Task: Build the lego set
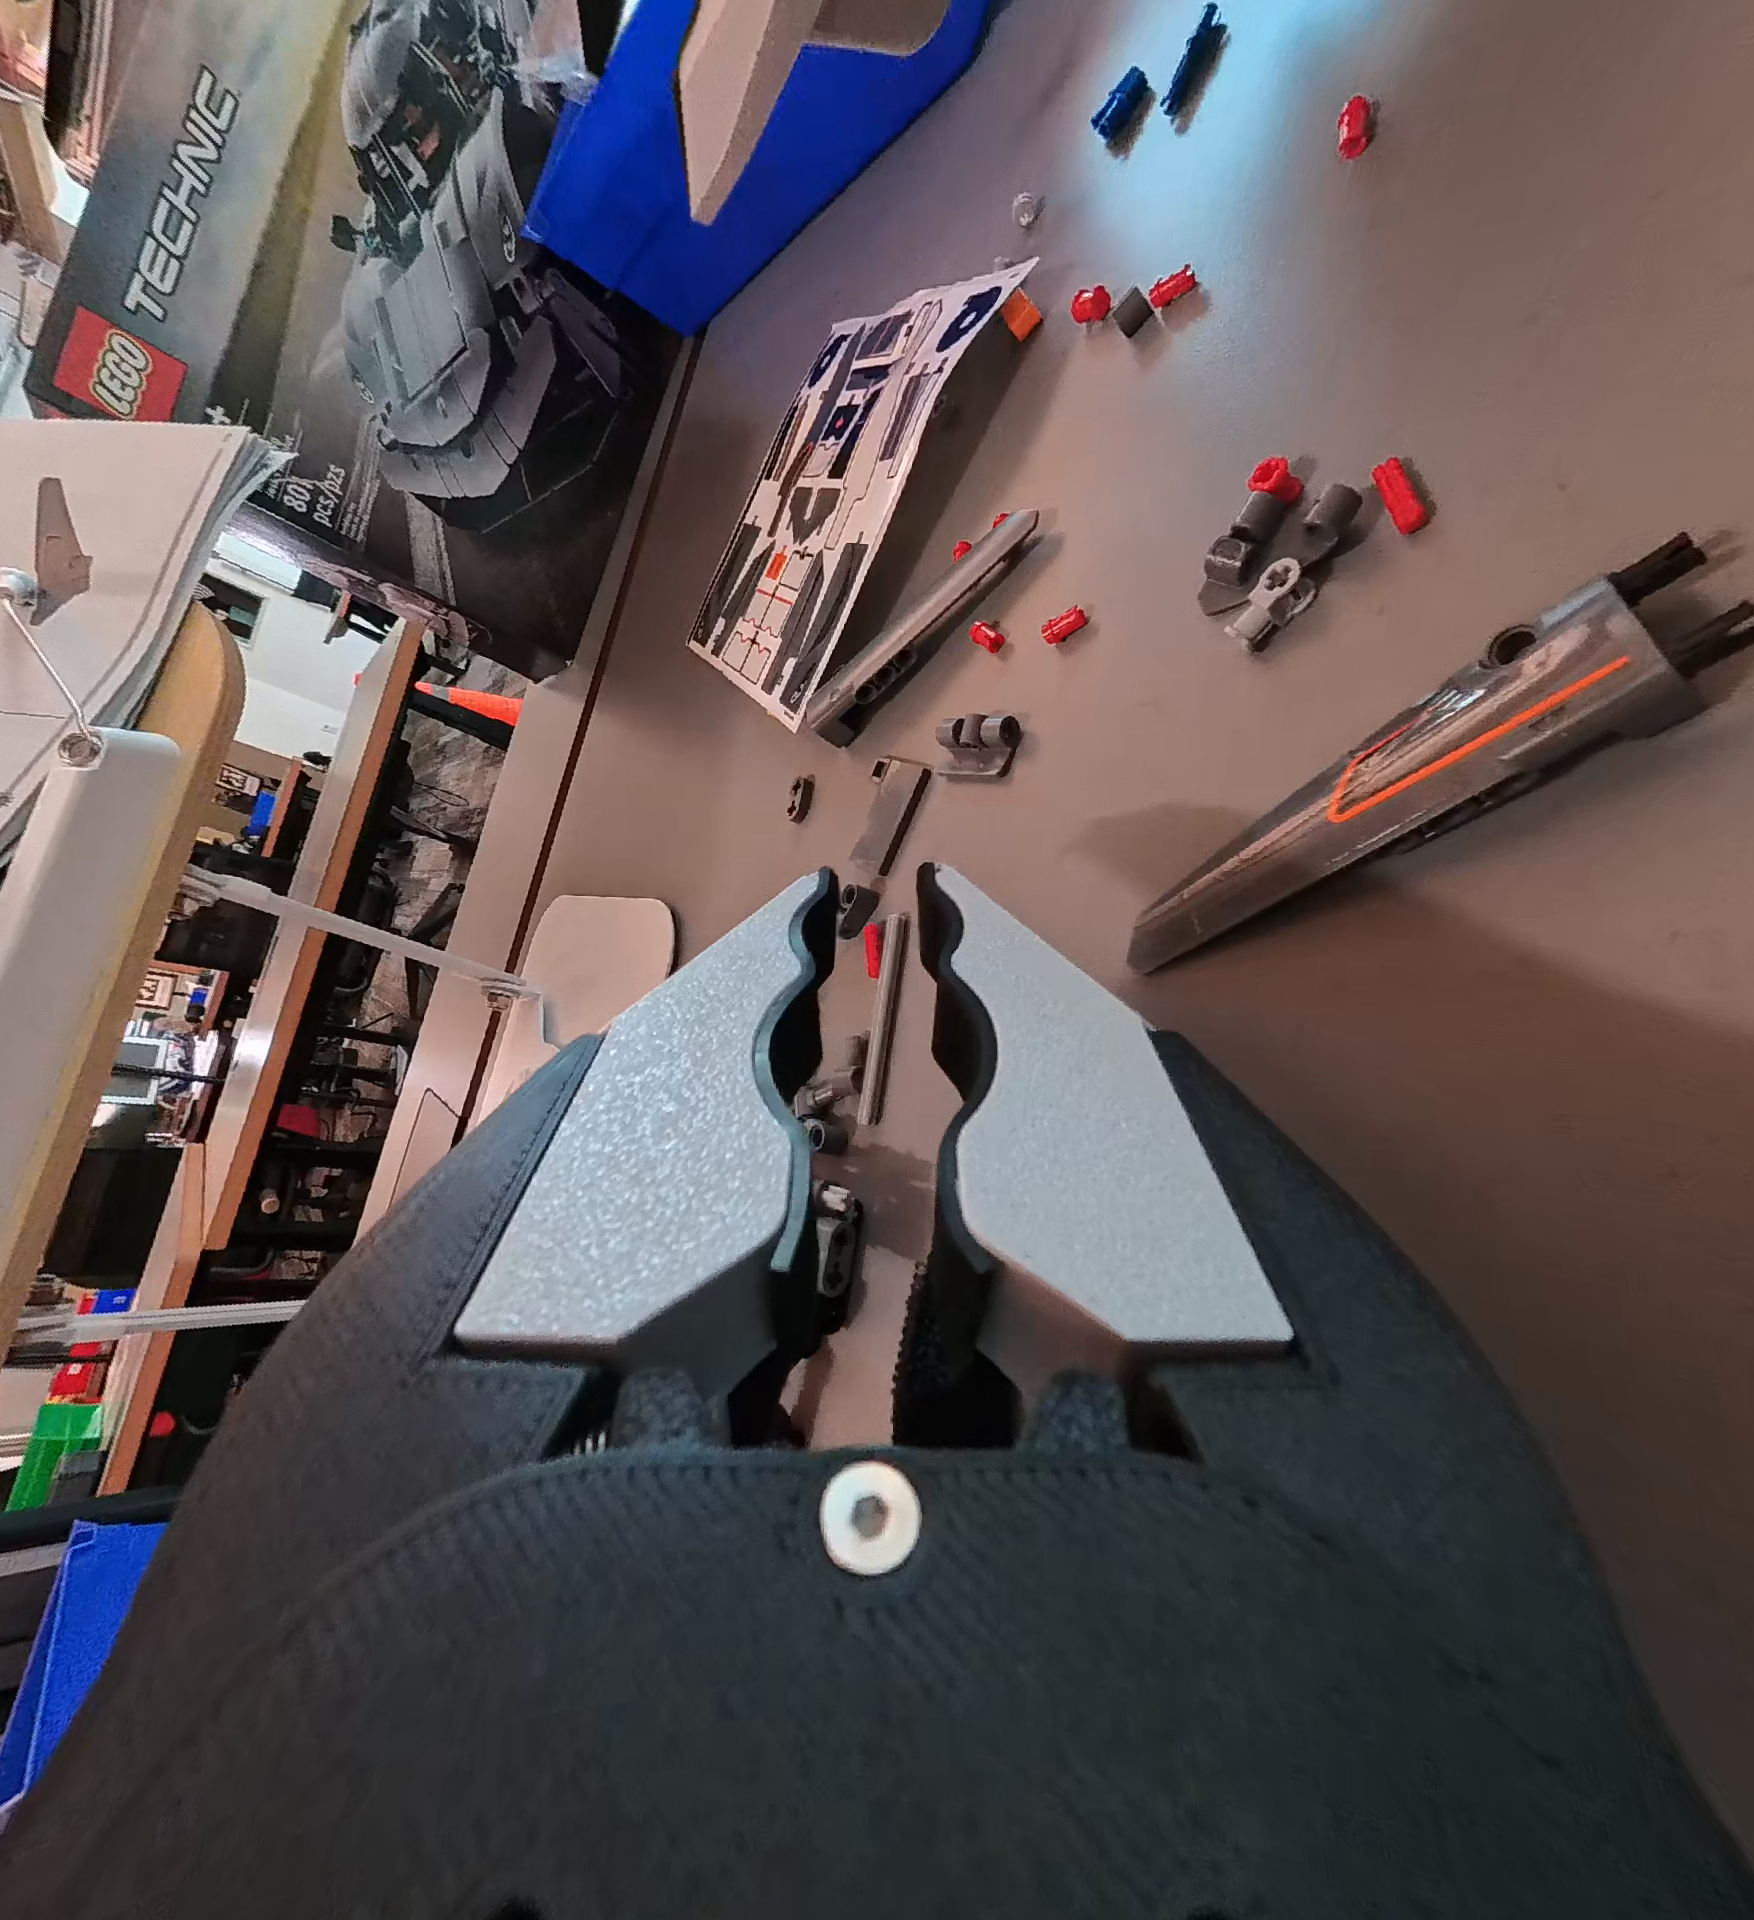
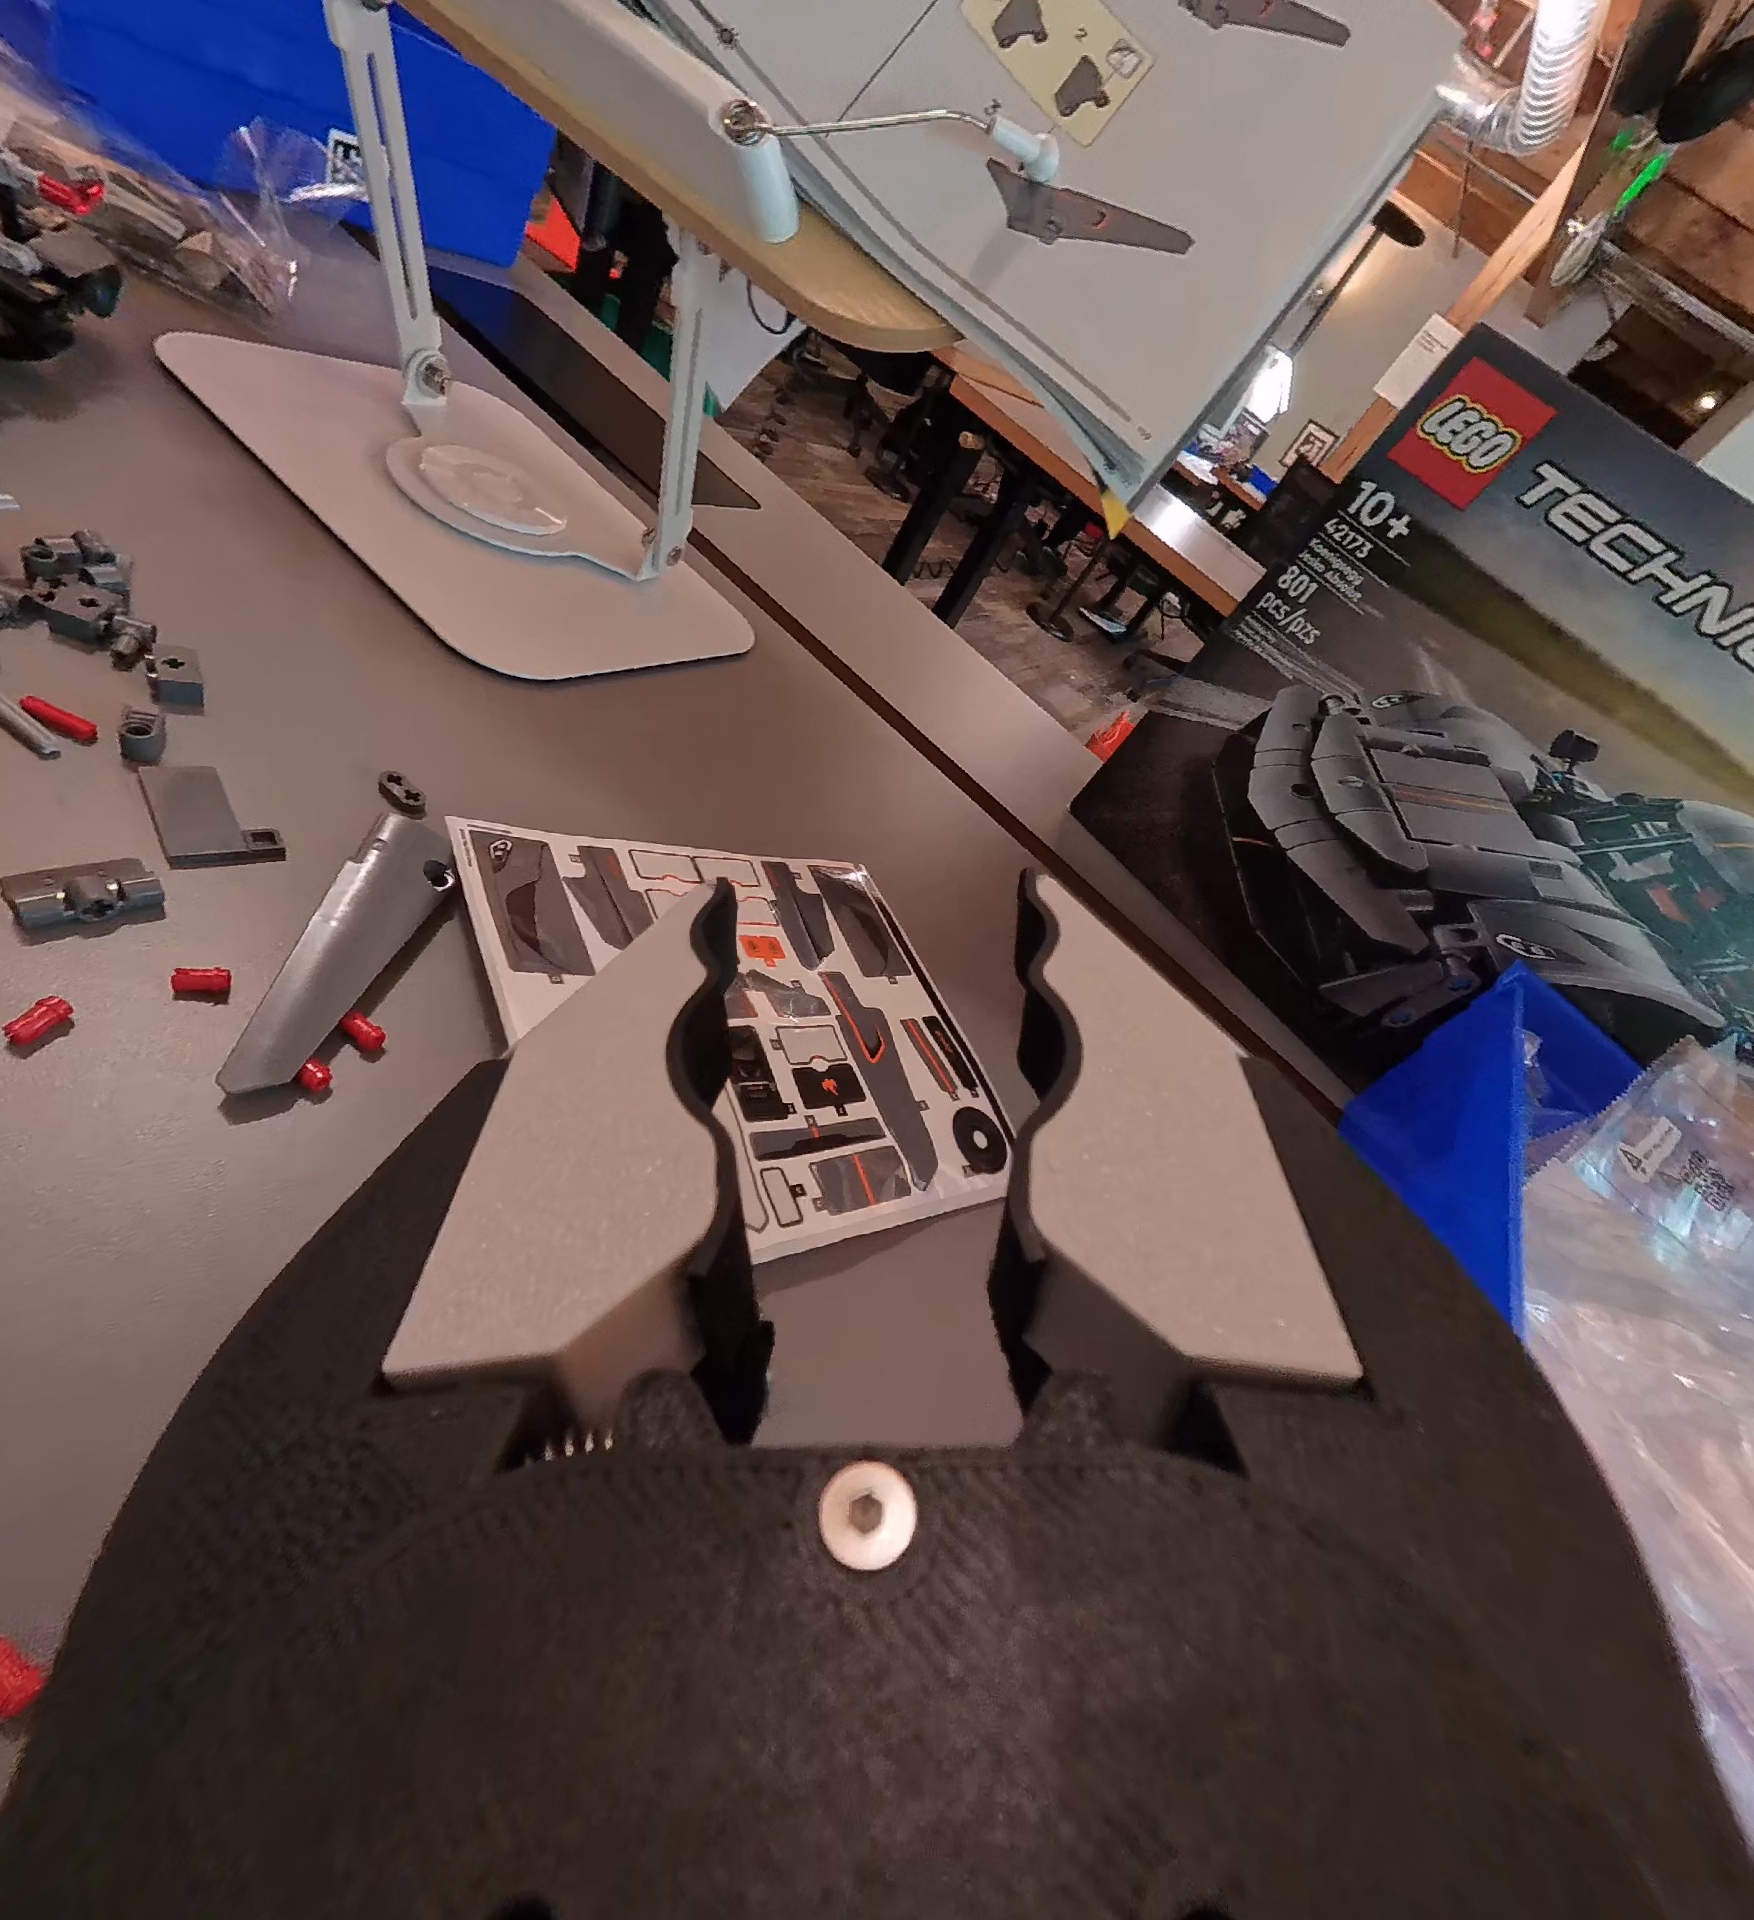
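Note:
My left gripper (image 1: 875, 878) hovers low over the grey table with its jaws a narrow gap apart and nothing between them. A grey axle (image 1: 883, 1018) and small dark connectors (image 1: 831, 1236) lie on the table under the gap. A grey panel with an orange line (image 1: 1424, 769) lies to its right. My right gripper (image 2: 875, 883) is wide open and empty above the sticker sheet (image 2: 748, 1039), which also shows in the left wrist view (image 1: 852, 488). A long grey curved panel (image 2: 333, 956) lies beside the sheet, with red pins (image 2: 39, 1020) scattered around it.
The set's box (image 2: 1527, 779) stands at the table's far edge. The instruction booklet (image 2: 1112, 156) sits on a white stand (image 2: 437, 520). A blue bin (image 2: 1455, 1132) and plastic bags (image 2: 1683, 1299) lie at the right. A partly built assembly (image 2: 0, 270) is far left. Blue pins (image 1: 1122, 99) lie far off. Left tips to right tips: about 20 cm. The partly built assembly (image 2: 0, 270) lies around 20 cm away from my left fingertips.

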{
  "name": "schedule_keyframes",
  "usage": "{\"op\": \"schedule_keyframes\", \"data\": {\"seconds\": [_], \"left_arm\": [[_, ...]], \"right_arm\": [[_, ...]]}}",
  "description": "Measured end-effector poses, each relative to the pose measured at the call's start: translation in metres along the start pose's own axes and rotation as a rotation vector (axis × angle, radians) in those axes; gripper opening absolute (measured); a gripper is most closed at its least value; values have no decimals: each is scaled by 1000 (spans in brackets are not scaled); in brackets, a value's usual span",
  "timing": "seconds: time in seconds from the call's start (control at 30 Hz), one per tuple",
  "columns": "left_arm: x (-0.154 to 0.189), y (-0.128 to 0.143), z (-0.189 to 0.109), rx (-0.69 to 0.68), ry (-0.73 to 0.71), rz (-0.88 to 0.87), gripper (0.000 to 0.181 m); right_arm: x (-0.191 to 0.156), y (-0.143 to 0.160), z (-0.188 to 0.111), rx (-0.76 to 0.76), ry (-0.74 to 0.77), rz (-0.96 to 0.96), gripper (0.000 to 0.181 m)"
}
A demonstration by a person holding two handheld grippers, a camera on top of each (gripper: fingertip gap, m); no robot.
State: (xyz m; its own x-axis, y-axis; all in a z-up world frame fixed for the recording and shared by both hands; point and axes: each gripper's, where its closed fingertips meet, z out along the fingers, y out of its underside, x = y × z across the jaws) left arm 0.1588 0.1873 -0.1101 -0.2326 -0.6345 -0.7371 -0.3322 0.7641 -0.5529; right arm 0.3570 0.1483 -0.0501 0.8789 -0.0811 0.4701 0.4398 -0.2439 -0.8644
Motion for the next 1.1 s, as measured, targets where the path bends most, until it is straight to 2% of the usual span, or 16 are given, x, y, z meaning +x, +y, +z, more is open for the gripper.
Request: {"op": "schedule_keyframes", "data": {"seconds": [0.23, 0.43, 0.57, 0.67, 0.93, 1.0, 1.1], "left_arm": [[-19, 9, -2, -41, -75, -39, 10], [-77, 26, -22, -53, -286, -170, 17], [-105, 44, -37, -67, -350, -255, 16], [-106, 46, -37, -45, -322, -328, 16], [-90, 37, -27, -54, -288, -260, 16], [-88, 34, -26, -49, -285, -256, 16], [-87, 33, -26, -44, -281, -251, 16]], "right_arm": [[8, 0, -2, 8, 17, 32, 51], [7, 0, -2, 3, 14, 24, 51], [7, 0, -2, 4, 17, 23, 51], [10, 0, -3, 2, 28, 30, 51], [30, -7, -13, 32, 93, 33, 51], [48, -14, -25, 64, 152, 7, 51], [85, -35, -60, 187, 254, 77, 50]]}}
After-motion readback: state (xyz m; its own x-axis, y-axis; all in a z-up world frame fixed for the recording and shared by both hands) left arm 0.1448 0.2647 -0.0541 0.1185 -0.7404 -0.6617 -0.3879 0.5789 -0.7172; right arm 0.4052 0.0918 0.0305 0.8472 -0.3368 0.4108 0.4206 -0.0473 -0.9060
